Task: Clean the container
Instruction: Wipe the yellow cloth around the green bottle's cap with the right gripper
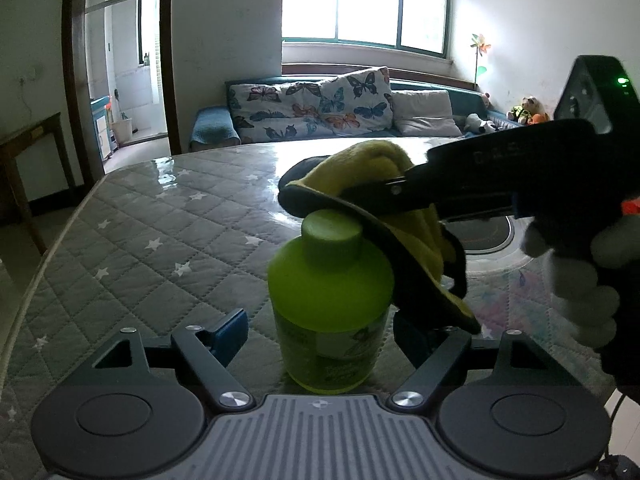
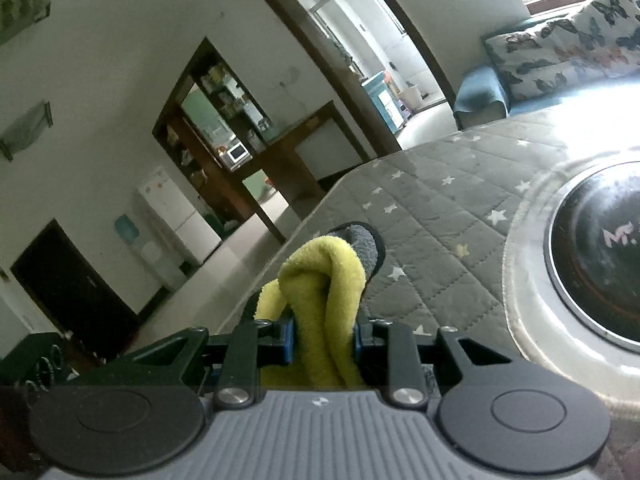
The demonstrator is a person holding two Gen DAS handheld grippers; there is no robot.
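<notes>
A lime green bottle-shaped container with a round cap stands upright on the quilted table, between the fingers of my left gripper. The jaws stand wide, apart from its sides. My right gripper is shut on a yellow cloth with a dark edge. In the left wrist view the right gripper comes in from the right and holds the cloth over the container's cap and right shoulder, touching them.
A grey star-patterned quilted cover lies over the table. A round glass turntable with a dark centre sits to the right of the container. A sofa with butterfly cushions stands behind the table.
</notes>
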